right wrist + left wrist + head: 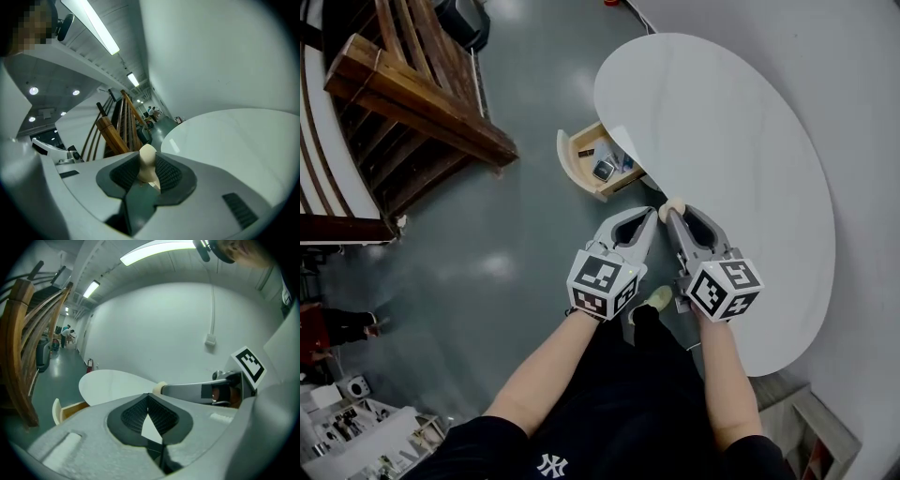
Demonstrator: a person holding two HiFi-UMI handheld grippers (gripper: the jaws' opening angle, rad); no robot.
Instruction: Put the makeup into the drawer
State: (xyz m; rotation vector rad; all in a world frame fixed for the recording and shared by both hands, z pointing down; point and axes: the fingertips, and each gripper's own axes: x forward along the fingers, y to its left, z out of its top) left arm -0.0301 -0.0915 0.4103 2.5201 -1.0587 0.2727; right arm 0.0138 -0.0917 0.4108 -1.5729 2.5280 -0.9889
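Head view: a white oval worktop [741,169] stands over a grey floor [516,234], and an open wooden drawer [569,156] juts out from under its left edge with a few small items inside. Both tongs hover side by side over the near edge of the worktop, well short of the drawer. The right tongs [671,216] pinch a beige, egg-shaped makeup sponge [672,205] at their tips. The left tongs [648,218] are just beside them and carry nothing. A wooden frame [412,103] stands at the far left. Left gripper view: the tips of its tongs meet with nothing between them. Beyond them lie the worktop and the drawer's front, with the right tongs and the sponge close at the right. Right gripper view: the pads of its tongs are closed on the sponge, whose rounded end pokes out past the tips, with the worktop ahead at the right.
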